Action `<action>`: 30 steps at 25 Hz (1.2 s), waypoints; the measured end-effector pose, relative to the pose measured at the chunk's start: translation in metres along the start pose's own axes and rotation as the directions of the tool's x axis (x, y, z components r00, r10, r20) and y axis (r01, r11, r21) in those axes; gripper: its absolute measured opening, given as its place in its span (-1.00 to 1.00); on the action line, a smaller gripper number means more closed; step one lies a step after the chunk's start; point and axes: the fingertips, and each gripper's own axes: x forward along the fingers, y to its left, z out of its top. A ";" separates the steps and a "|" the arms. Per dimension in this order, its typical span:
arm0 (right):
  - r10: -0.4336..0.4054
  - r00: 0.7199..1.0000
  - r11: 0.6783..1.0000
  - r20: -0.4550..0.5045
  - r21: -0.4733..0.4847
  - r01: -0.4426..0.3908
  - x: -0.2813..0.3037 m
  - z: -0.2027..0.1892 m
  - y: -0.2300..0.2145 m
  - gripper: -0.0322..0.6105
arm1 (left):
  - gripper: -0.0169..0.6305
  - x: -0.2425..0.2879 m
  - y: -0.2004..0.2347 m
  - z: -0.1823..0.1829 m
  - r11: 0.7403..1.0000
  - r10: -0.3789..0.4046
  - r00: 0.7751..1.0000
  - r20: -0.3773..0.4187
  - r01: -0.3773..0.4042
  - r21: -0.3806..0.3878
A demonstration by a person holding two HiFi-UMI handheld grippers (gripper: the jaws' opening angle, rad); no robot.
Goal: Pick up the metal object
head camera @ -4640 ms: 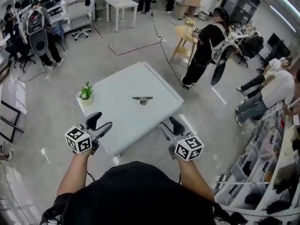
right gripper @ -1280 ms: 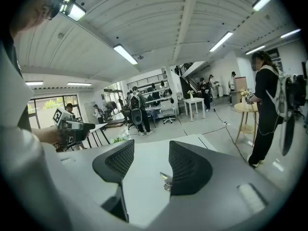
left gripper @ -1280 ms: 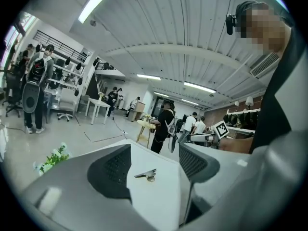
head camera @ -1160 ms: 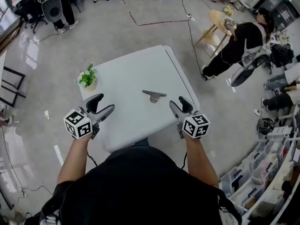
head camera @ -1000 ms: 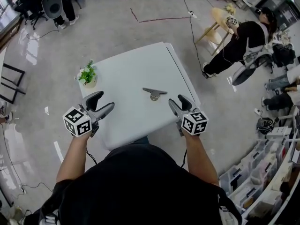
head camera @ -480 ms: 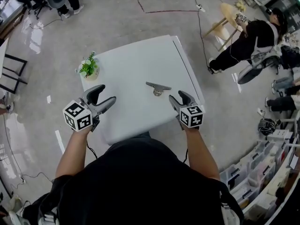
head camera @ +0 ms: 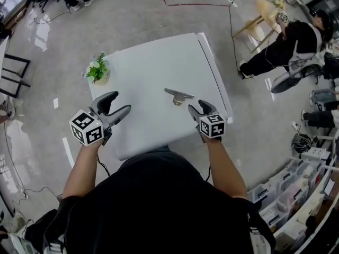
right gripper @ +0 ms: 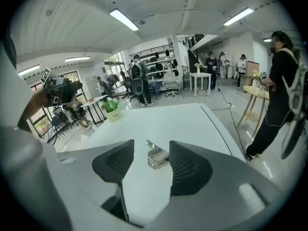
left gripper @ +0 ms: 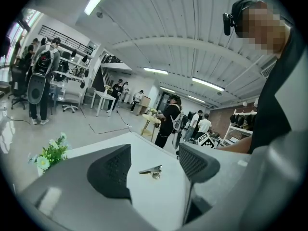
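Observation:
A shiny metal clip-like object (head camera: 178, 96) lies near the middle of the white table (head camera: 153, 62). In the right gripper view the metal object (right gripper: 156, 156) shows just beyond the gap between the two dark jaws. My right gripper (head camera: 198, 109) is open, a short way in front of the object and not touching it. My left gripper (head camera: 113, 108) is open too, over the table's near left part, well to the left of the object. Far off between the left jaws, the metal object (left gripper: 152, 171) appears small.
A small potted plant (head camera: 97, 71) stands at the table's far left corner. The table's right edge (head camera: 217, 83) runs close to my right gripper. A person in black (head camera: 288, 44) stands by a round wooden stool (head camera: 264, 15) beyond the table. Shelving with bins (head camera: 310, 194) lines the right side.
The right gripper has moved forward over the table toward the metal object. The left gripper has stayed near the table's left front. The object has not moved.

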 end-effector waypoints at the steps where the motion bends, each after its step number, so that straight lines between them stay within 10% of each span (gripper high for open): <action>1: 0.006 1.000 1.000 -0.011 -0.003 -0.006 0.004 -0.003 0.000 -0.10 | -0.02 0.001 0.000 0.000 1.000 0.003 1.000 -0.001 -0.003 -0.003; 30: 0.061 0.969 0.946 -0.238 -0.295 -0.132 0.087 -0.044 -0.006 -0.09 | -0.02 0.005 0.021 -0.022 0.988 0.123 0.992 0.006 -0.121 -0.096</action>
